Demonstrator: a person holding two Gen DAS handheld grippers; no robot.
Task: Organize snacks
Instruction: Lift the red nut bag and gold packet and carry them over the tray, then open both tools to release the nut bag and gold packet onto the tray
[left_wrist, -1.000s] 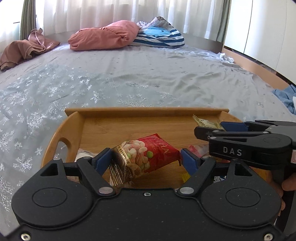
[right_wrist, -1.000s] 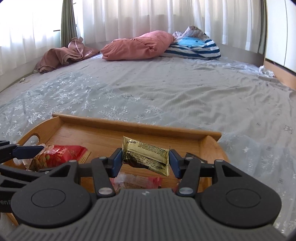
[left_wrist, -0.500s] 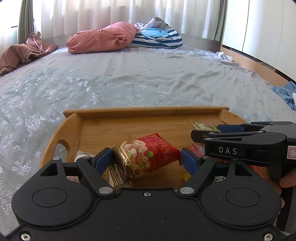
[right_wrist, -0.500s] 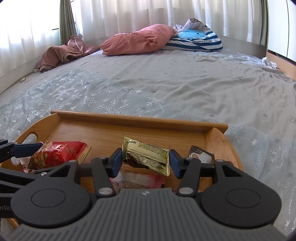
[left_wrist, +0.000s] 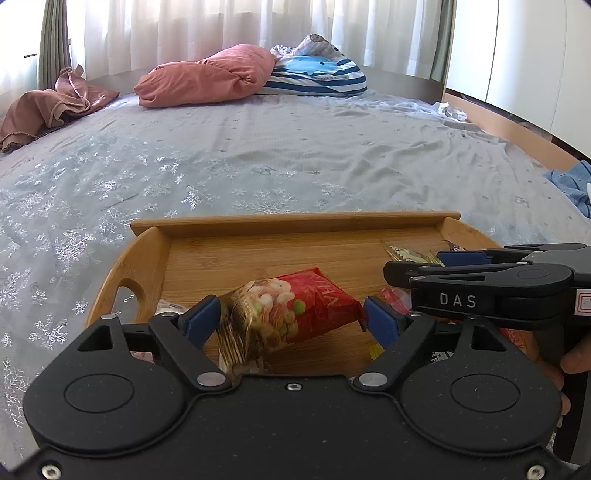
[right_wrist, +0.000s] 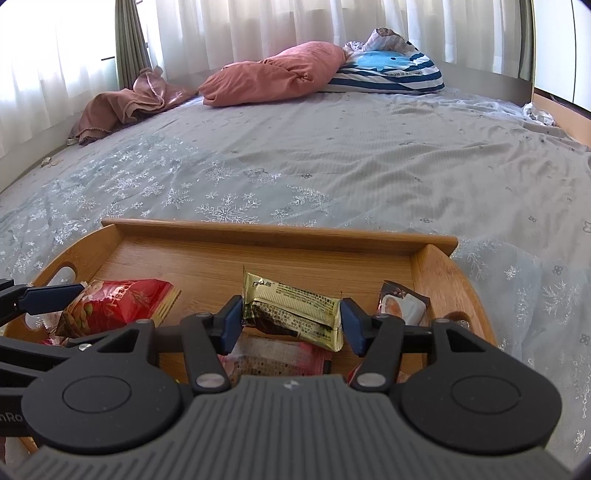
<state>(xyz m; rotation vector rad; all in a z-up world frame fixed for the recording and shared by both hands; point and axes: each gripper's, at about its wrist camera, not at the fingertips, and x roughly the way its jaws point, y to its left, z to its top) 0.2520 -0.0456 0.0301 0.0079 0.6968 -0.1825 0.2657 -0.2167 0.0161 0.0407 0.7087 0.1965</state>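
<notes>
On the side of the right gripper, as the left wrist view shows it, the white letters "DAS" are printed. The red snack bag carries white letters, but I cannot read them for sure. The gold wrapper has small print, too fine to read.

Between the fingers of the left gripper the red snack bag hangs over the wooden tray. Its gold end is at the left finger and a small gap shows at the right one. The jaws are opening.

Between the fingers of the right gripper lies the gold wrapper, with a gap at the right finger. These jaws are opening too. Just right of them a brown and white packet lies in the tray; a pink packet is below them.

The tray stands on a bed with a grey snowflake cover.
</notes>
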